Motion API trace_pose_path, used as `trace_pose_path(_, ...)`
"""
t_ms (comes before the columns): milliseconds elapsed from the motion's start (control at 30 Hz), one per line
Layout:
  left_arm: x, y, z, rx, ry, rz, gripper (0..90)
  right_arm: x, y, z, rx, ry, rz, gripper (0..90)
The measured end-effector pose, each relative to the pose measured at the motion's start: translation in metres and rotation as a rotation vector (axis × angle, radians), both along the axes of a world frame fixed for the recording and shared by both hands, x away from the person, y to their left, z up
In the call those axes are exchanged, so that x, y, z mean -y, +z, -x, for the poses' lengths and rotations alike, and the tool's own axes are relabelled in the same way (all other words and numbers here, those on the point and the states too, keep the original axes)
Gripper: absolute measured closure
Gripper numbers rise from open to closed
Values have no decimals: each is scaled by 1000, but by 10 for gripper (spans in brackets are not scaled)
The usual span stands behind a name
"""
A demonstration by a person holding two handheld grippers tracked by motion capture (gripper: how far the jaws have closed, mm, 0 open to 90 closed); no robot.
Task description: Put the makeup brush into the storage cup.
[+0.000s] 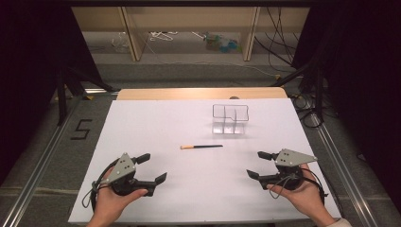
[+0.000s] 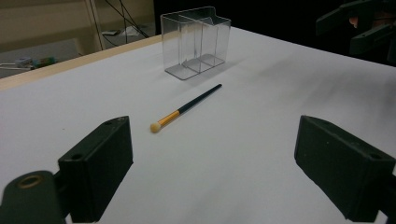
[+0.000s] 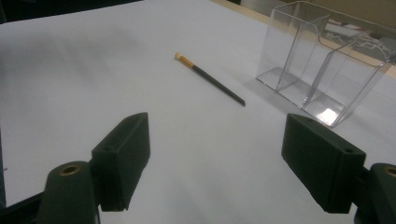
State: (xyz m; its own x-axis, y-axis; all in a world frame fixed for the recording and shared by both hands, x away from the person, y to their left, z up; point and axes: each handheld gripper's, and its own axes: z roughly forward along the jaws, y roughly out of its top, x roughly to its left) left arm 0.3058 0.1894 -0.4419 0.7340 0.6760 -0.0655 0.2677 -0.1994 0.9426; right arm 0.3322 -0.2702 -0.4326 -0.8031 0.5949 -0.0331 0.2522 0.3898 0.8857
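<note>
Left gripper [image 1: 152,168] hovers near the desk's [image 1: 156,118] front-left corner, jaws spread wide, nothing between them. The brush [image 1: 201,147] lies flat mid-desk, pale tip pointing left, well apart from both grippers. Just behind it, toward the far edge, stands the clear organizer [image 1: 230,118], empty. Right gripper [image 1: 259,164] waits near the front-right corner, jaws equally wide and empty. The risk ahead: that thin handle could roll or skid away under a closing jaw, and a careless reach might tip the light organizer.
</note>
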Motion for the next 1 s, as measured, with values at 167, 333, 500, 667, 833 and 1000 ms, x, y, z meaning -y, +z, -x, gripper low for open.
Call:
trace_pose_path(167, 1, 1, 1, 3, 2, -21, 116, 0, 1, 1, -19, 7, 12, 247)
trace_pose_path(333, 5, 3, 0, 5, -11, -58, 119, 0, 0, 0, -8, 14, 15, 247)
trace_pose_path(500, 14, 10, -4, 6, -61, -148, 140, -2, 0, 1, 0, 11, 25, 247)
trace_pose_path(667, 24, 16, -12, 8, -127, -293, 157, -4, 0, 2, -16, 18, 33, 249)
trace_pose_path(833, 38, 24, -23, 5, -196, -398, 200, -4, -1, 2, -18, 24, 36, 252)
trace_pose_path(1000, 54, 24, -35, 16, -264, -531, 255, -4, -1, 2, -14, 28, 39, 253)
